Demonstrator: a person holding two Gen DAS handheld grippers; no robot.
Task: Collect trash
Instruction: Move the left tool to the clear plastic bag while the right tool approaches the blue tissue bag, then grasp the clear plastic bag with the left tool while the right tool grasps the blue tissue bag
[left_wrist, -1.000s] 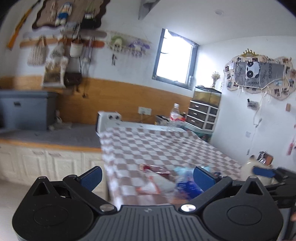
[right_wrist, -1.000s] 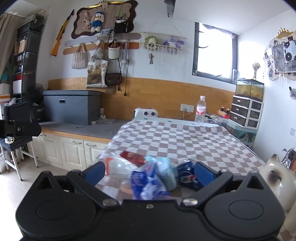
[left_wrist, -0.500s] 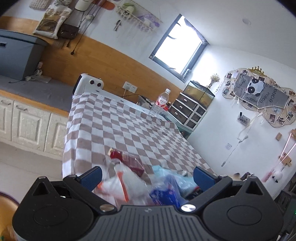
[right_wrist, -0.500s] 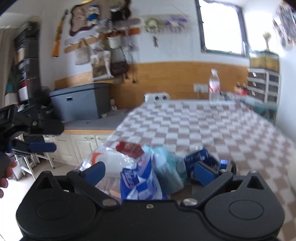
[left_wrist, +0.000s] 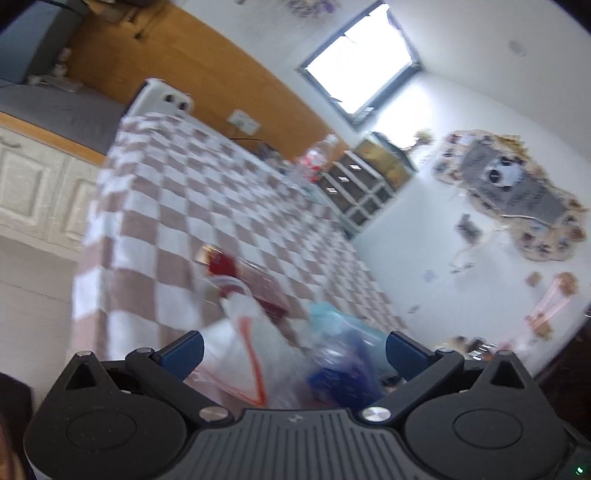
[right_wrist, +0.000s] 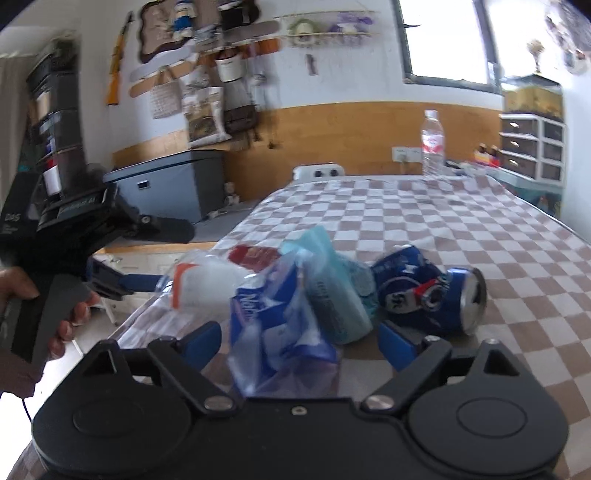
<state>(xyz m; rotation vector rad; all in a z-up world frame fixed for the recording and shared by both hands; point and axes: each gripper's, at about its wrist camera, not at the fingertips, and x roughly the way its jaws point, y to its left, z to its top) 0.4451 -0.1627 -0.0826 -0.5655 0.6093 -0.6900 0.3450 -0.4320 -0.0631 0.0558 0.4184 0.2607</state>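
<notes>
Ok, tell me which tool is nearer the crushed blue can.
Right. The right tool sits just in front of the crushed blue can, its jaws closing; the left tool is beyond the wrappers, at the table's left edge.

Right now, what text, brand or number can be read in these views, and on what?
"Natu", partly readable: blue wrapper.
Crushed can: markings blurred, unreadable.
Water bottle: red label too small.
Red packet: print blurred.
Left tool's body: pale lettering, unreadable.
Left wrist view: nothing legible.

Bright window (right_wrist: 448, 38), wood-panelled wall (right_wrist: 354, 129), white drawers (right_wrist: 532, 151).
</notes>
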